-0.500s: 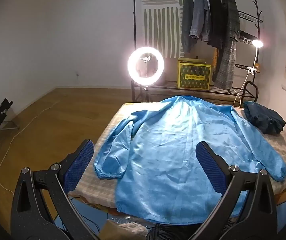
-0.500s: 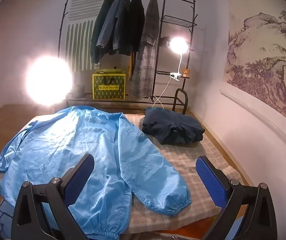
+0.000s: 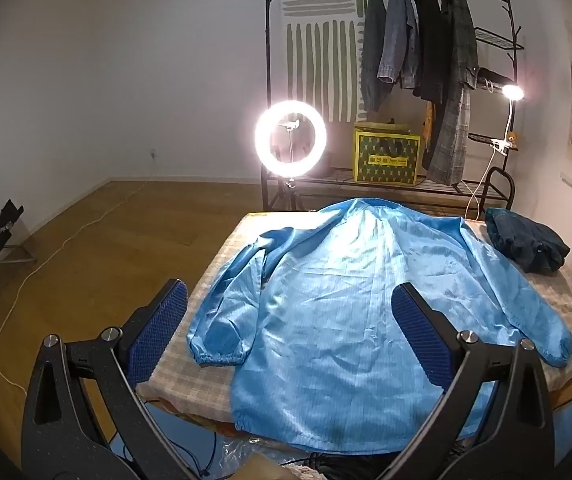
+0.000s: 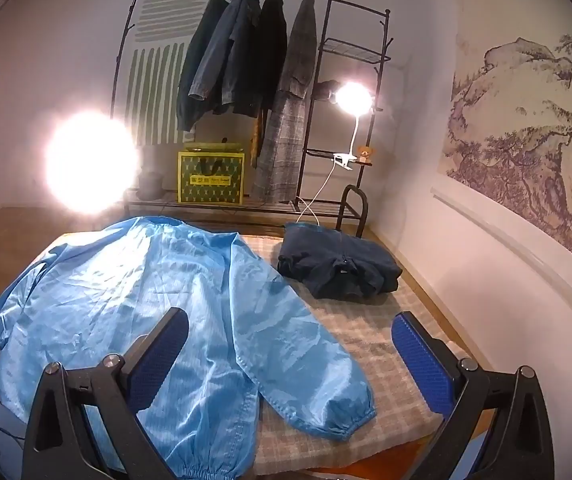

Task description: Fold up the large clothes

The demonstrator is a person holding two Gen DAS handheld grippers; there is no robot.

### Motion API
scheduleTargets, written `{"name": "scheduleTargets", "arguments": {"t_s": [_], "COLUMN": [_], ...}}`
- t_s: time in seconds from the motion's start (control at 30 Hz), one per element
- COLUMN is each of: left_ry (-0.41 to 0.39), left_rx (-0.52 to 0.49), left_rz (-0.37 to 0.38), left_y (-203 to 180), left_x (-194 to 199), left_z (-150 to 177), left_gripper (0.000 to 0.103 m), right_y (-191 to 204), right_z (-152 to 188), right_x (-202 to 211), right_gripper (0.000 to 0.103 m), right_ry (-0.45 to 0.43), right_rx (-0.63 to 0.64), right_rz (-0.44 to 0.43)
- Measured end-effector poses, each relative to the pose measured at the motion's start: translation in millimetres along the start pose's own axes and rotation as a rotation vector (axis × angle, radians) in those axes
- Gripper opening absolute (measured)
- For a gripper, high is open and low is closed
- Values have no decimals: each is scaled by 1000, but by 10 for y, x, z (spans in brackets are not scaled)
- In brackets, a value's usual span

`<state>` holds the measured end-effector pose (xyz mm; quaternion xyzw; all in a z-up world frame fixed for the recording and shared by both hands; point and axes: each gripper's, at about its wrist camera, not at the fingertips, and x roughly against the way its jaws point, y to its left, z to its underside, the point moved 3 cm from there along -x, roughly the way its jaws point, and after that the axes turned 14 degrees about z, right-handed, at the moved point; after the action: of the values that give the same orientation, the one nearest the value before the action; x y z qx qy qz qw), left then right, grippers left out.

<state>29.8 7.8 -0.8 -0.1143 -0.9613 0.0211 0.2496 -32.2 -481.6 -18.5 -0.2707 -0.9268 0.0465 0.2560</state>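
A large light-blue jacket [image 3: 349, 304] lies spread flat, back up, on a checked-cloth table [image 3: 222, 252], sleeves out to both sides and hem hanging over the near edge. My left gripper [image 3: 289, 324] hovers open above the near left part of the jacket, nothing between its blue pads [image 3: 158, 332]. In the right wrist view the same blue jacket [image 4: 134, 304] fills the left of the table [image 4: 373, 344]; its right sleeve cuff [image 4: 325, 408] lies near the front edge. My right gripper [image 4: 289, 340] is open above that sleeve, holding nothing.
A folded dark navy garment [image 4: 337, 264] sits at the table's far right corner. Behind the table stand a clothes rack with hanging coats [image 3: 417, 40], a yellow box [image 3: 385, 156], a bright ring light [image 3: 289, 138] and a clip lamp [image 4: 351, 98]. Wooden floor lies left; a wall stands right.
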Motion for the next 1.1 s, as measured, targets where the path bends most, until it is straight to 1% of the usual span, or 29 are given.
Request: {"name": "scheduleTargets", "arguments": {"t_s": [0.07,0.57,1.1], "left_ry": [-1,-6,-8], "left_rx": [-1,6,24], "left_rz": [-1,-2,-9], "left_y": [-1,36,105], "left_x": [-1,-12,-9], "left_z": [8,27,12], "left_gripper": [103,103,103], "right_y": [201,148,167], "right_z": [-108,-165,-170], "right_x": [111,107,118], "right_gripper": [103,103,103], "right_ry": [-3,12,0], "right_rx": [12,-38,-37], "right_rz": [22,-11,-23]}}
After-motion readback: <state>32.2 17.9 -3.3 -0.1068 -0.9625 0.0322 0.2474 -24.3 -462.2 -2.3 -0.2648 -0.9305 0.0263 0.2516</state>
